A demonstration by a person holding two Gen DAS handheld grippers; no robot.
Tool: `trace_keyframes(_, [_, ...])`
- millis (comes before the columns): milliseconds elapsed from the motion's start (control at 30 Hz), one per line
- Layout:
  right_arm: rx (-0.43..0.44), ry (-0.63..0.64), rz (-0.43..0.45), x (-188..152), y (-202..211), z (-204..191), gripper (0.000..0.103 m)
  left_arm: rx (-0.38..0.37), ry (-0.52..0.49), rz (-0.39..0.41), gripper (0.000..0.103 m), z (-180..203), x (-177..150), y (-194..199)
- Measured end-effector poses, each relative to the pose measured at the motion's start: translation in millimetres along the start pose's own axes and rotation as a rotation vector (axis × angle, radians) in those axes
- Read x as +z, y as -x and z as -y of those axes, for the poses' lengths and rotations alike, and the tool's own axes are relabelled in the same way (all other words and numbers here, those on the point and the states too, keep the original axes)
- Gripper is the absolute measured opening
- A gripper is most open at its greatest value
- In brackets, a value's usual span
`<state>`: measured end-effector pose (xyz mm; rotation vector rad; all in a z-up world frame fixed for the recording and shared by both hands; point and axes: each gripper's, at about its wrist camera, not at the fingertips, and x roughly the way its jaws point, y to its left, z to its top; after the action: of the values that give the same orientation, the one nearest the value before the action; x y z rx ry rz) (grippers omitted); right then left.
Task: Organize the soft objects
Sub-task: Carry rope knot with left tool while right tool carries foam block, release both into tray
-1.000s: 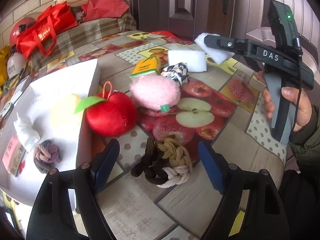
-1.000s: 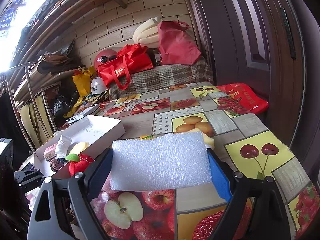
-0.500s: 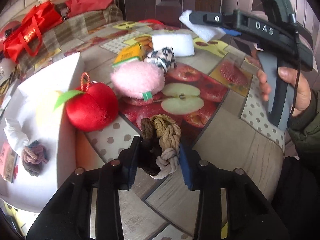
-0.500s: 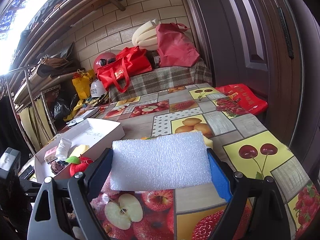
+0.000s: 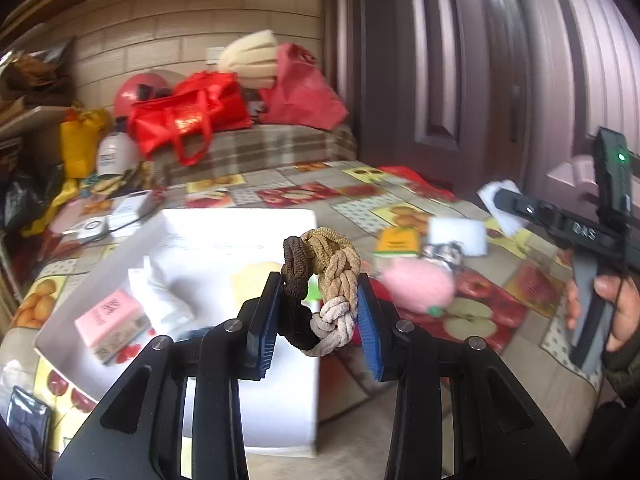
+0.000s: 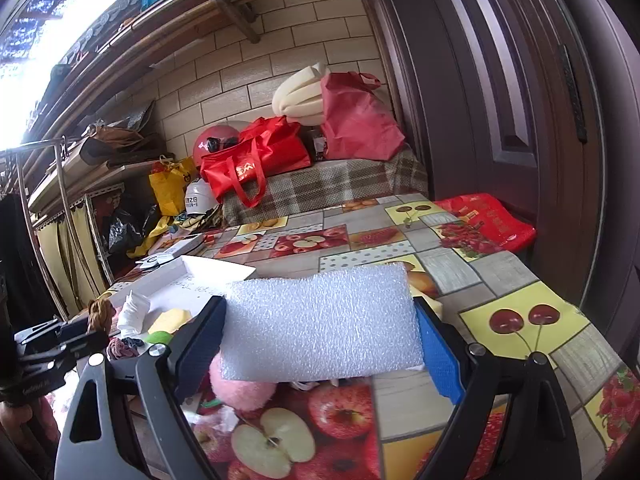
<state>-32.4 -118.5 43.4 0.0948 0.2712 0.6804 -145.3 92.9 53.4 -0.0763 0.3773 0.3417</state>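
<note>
Nearest the left wrist camera, the left claw [image 5: 318,316] pinches a knotted bundle of braided hair ties [image 5: 320,292], brown, tan and cream, between its blue pads, lifted clear of the worktop [image 5: 432,364]. Just beyond it lies an open white box [image 5: 224,240] holding a pink packet [image 5: 110,318], a crumpled white cloth [image 5: 156,296] and a pale yellow piece [image 5: 252,276]. To the right of the box, on the fruit-print cloth, rest a fluffy pink pad [image 5: 418,286], a small black-and-white patterned item [image 5: 446,252], a yellow packet [image 5: 398,242] and a white foam block [image 5: 458,236]. Further right, a hand [image 5: 620,312] holds the right claw [image 6: 320,344], seen from its own camera clamped on a white foam sheet [image 6: 320,324] held above the worktop. At the far end, red bags [image 5: 192,116] sit on a plaid-covered surface [image 5: 256,148] against a brick wall
</note>
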Motion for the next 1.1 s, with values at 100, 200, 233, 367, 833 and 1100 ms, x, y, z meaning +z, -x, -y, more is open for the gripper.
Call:
trace_keyframes(100, [0.008,0.034,-0.001,-1.0,-5.1,-14.7,0.090,0.074,0.015,0.036,0.035,-18.1,-1.4,2.9])
trace_keyframes(200, [0.024,0.073,-0.002,-2.2,-9.6,-30.4,0.090,0.113,0.047,0.041,0.035,-36.4,-3.1,3.4])
trace_keyframes(233, [0.028,0.081,-0.004,-2.9,-11.1,-33.9,0.090,0.124,0.056,0.043,0.035,-42.3,-3.4,3.5])
trace_keyframes(367, [0.051,0.084,-0.015,-4.8,-20.2,-46.8,0.090,0.160,0.069,0.048,0.035,-57.6,-4.0,4.3])
trace_keyframes(833, [0.124,0.137,-0.041,-11.7,-45.2,-93.4,0.090,0.223,0.110,0.047,0.035,-84.6,-5.3,1.0])
trace_keyframes(1100, [0.133,0.159,-0.053,-13.9,-60.0,-110.9,0.090,0.243,0.122,0.042,0.035,-93.6,-3.7,-2.8])
